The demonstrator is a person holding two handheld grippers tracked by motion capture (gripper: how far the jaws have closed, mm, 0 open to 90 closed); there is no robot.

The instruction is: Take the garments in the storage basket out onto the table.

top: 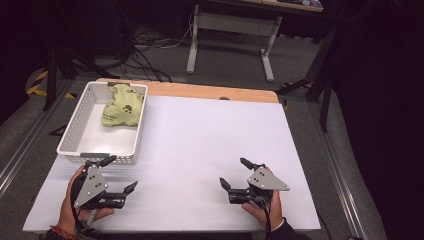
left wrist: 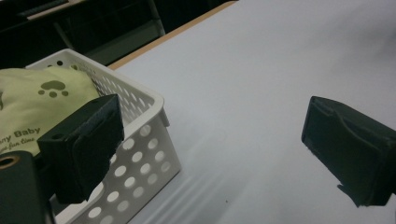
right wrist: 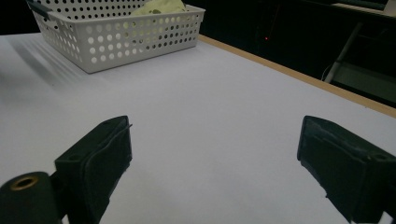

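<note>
Both claws rest low at the near edge of the bench (top: 200, 150), each held in a hand. The left claw (top: 120, 175) has its jaws spread wide and grips nothing; the right claw (top: 235, 174) stands the same — jaws well apart, empty. In the left gripper view one pad (left wrist: 91, 140) sits in front of the near corner of the white perforated basket (top: 75, 130), so that claw is just beside the basket.

The thing in hand appears to be the yellow-green cloth (top: 122, 105) with paw prints. It lies bunched in the far end of the basket, leaning against the far right wall. Judgement: the left claw is the better placed. It should rise over the near rim, travel along the basket and pinch a raised fold from above, not scrape the floor of the basket.

Obstructions — the basket walls limit a side approach, and a snagged claw could drag the light basket across the bench. The bench surface between the claws carries nothing. Beyond the far wooden edge, cables (top: 145, 45) and a desk frame (top: 235, 30) stand on the floor, well clear of the work.
</note>
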